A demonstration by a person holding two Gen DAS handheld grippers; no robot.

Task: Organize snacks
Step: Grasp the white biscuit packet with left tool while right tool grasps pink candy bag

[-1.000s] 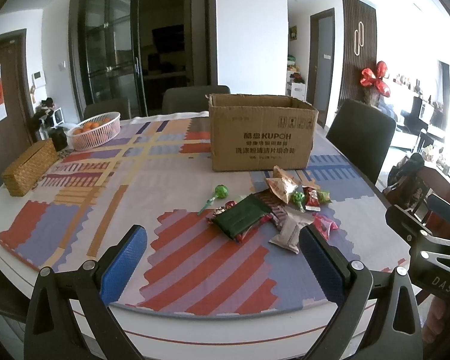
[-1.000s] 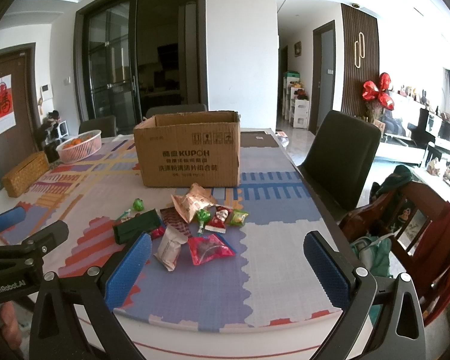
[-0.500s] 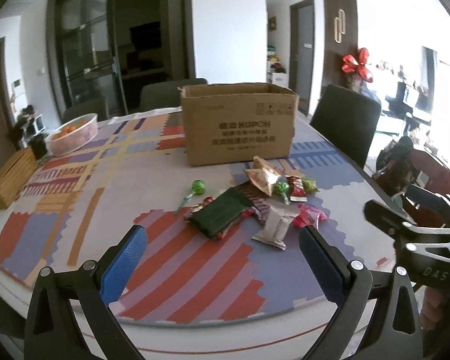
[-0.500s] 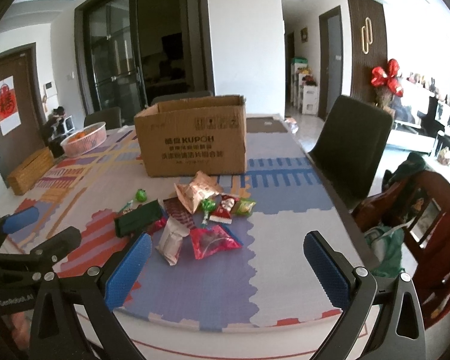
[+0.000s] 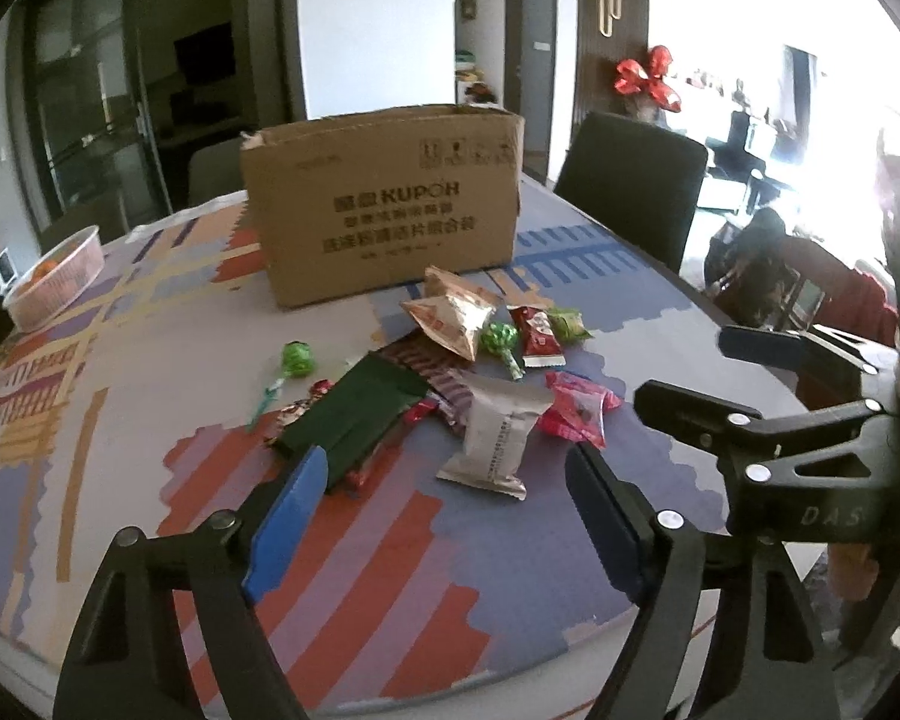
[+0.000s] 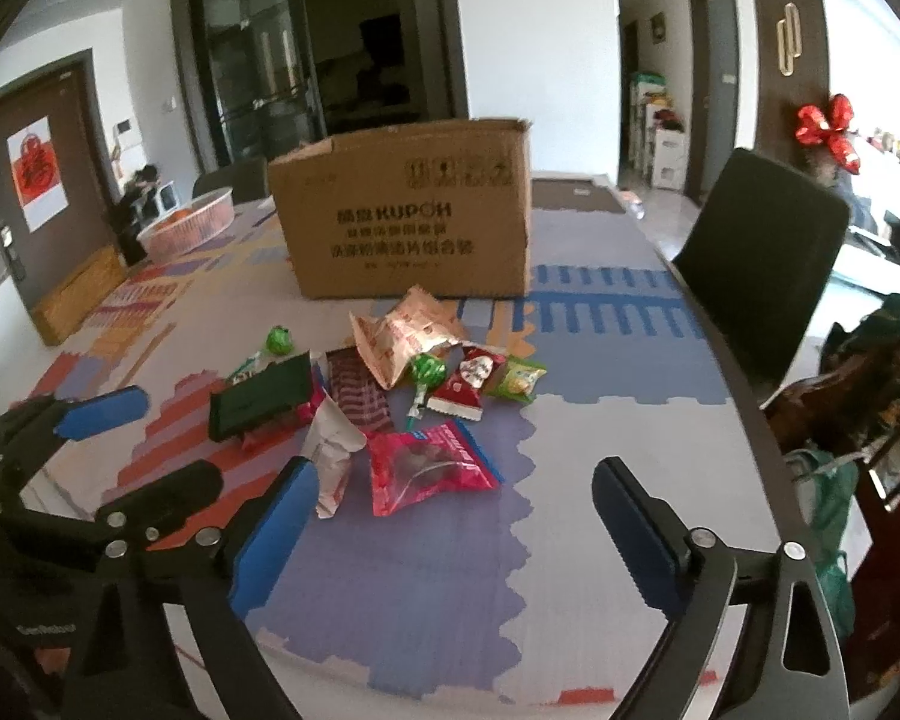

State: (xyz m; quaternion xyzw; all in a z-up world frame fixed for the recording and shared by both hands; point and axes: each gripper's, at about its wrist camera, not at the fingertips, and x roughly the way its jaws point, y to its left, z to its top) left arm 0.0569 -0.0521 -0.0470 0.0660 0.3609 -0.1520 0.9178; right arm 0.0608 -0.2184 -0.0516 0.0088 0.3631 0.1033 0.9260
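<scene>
A pile of snacks lies on the patterned table in front of an open cardboard box (image 5: 384, 210), which also shows in the right wrist view (image 6: 408, 216). The pile holds a dark green packet (image 5: 354, 414), a silver pouch (image 5: 498, 432), a pink packet (image 6: 429, 465), a gold bag (image 5: 450, 315), a red packet (image 6: 465, 384) and green lollipops (image 5: 297, 357). My left gripper (image 5: 444, 510) is open and empty, just short of the green packet and silver pouch. My right gripper (image 6: 456, 516) is open and empty, just short of the pink packet.
A pink basket of oranges (image 5: 54, 279) and a woven box (image 6: 81, 294) stand at the far left. Dark chairs (image 6: 756, 258) stand along the table's right side. The table's front edge (image 5: 390, 696) is close below both grippers.
Both grippers have moved forward and down toward the snack pile, which now looks larger and closer. Both stay open.
</scene>
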